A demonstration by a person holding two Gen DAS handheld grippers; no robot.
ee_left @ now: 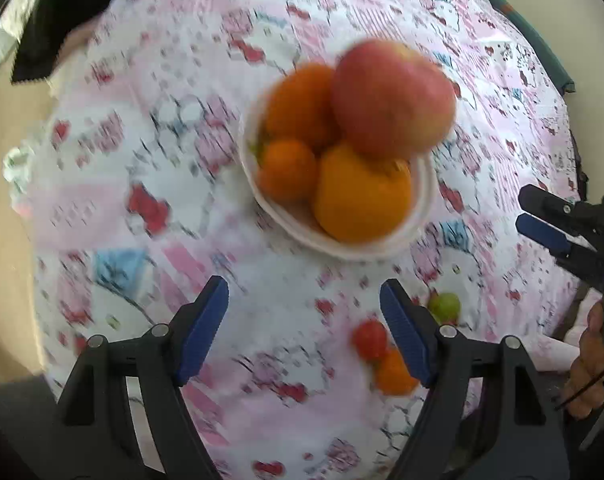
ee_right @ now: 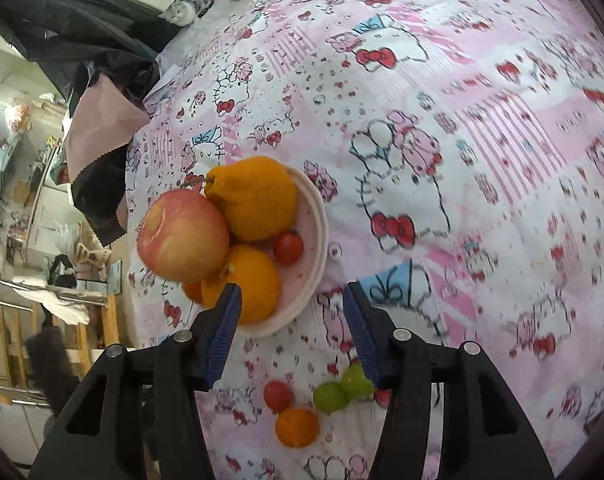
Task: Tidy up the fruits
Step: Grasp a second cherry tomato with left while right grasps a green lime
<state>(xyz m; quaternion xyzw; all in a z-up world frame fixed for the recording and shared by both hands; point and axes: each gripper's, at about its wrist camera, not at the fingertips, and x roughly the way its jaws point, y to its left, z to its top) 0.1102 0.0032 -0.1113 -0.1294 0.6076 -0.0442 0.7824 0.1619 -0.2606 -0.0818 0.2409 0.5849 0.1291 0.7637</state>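
A pale bowl (ee_left: 417, 224) (ee_right: 319, 248) sits on the patterned cloth. It holds a red-yellow apple (ee_left: 393, 96) (ee_right: 182, 236), several oranges (ee_left: 357, 196) (ee_right: 254, 200) and a cherry tomato (ee_right: 288, 246). On the cloth nearer me lie a cherry tomato (ee_right: 278, 395) (ee_left: 369, 339), a small orange (ee_right: 297, 427) (ee_left: 393, 372) and two green grapes (ee_right: 341, 390) (ee_left: 445, 306). My left gripper (ee_left: 303, 330) is open and empty, short of the bowl. My right gripper (ee_right: 292, 330) is open and empty above the loose fruit; it also shows in the left wrist view (ee_left: 537, 216).
The table's left edge (ee_right: 132, 216) drops to a cluttered room with dark cloth (ee_right: 102, 128) draped beside it. A cat (ee_right: 188, 8) sits at the far edge. A dark cloth (ee_left: 62, 20) lies at the far left.
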